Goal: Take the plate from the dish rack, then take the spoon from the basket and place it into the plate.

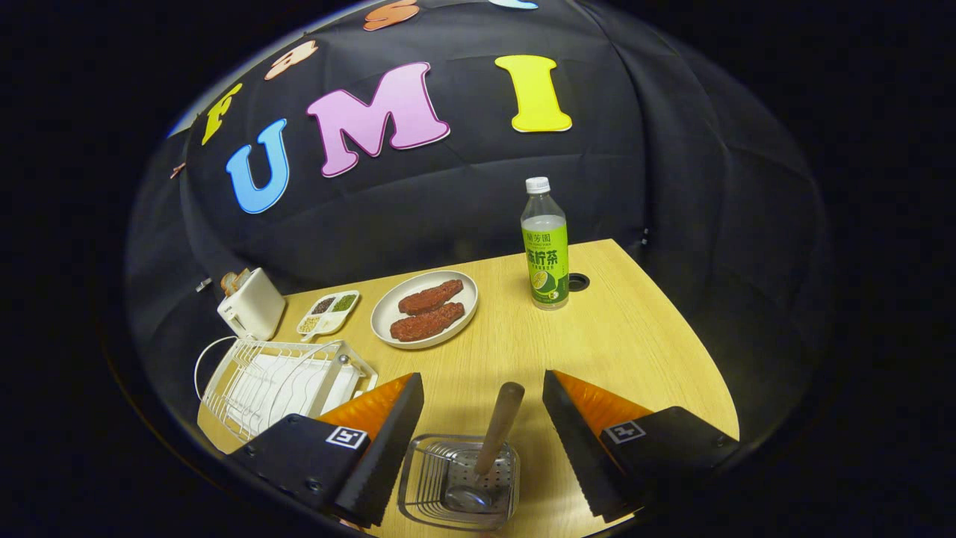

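gripper (pixel 482 388): jaws wide open, holding nothing
spoon (pixel 489 448): between the 2 fingers - standing in the basket (pixel 418 486)
plate (pixel 424 308): beyond them, 2 meat pieces

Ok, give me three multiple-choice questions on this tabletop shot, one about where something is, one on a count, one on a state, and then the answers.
1. Where does the spoon stand?
A. in the metal basket between the fingers
B. on the plate
C. in the dish rack

2. How many reddish pieces of food lie on the plate?
A. one
B. two
C. four

3. How is the gripper?
A. shut on the spoon
B. shut on the bottle
C. open, touching nothing

Answers:
1 A: the wooden handle rises out of the basket between the two fingers.
2 B: two pieces lie side by side on the plate.
3 C: a wide gap separates each finger from the spoon's handle.
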The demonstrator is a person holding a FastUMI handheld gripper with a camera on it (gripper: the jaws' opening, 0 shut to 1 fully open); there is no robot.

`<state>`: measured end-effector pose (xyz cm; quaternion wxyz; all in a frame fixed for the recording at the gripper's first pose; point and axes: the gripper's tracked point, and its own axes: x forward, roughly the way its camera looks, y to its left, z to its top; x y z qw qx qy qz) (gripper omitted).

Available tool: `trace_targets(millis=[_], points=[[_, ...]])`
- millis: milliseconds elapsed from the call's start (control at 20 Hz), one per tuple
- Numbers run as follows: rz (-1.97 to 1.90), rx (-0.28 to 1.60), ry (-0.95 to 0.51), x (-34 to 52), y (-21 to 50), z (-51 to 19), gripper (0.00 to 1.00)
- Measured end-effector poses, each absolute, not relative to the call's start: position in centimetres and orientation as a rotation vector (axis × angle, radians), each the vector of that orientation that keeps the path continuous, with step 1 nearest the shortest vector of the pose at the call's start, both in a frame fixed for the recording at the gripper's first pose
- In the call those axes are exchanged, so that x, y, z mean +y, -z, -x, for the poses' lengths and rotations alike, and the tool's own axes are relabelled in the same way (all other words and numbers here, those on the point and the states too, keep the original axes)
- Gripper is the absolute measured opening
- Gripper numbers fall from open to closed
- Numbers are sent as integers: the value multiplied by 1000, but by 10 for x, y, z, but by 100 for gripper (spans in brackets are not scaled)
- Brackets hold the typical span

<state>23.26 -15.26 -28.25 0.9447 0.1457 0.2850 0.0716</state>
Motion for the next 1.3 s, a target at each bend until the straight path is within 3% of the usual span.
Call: trace_targets(millis=[450, 600, 800, 1000, 1300], points=[[-319, 614, -123, -155, 301, -241, 95], [-310, 614, -129, -151, 299, -241, 51], [-350, 639, -98, -152, 299, -240, 19], [-333, 633, -84, -151, 289, -231, 13], [-301, 570, -44, -154, 247, -212, 12]])
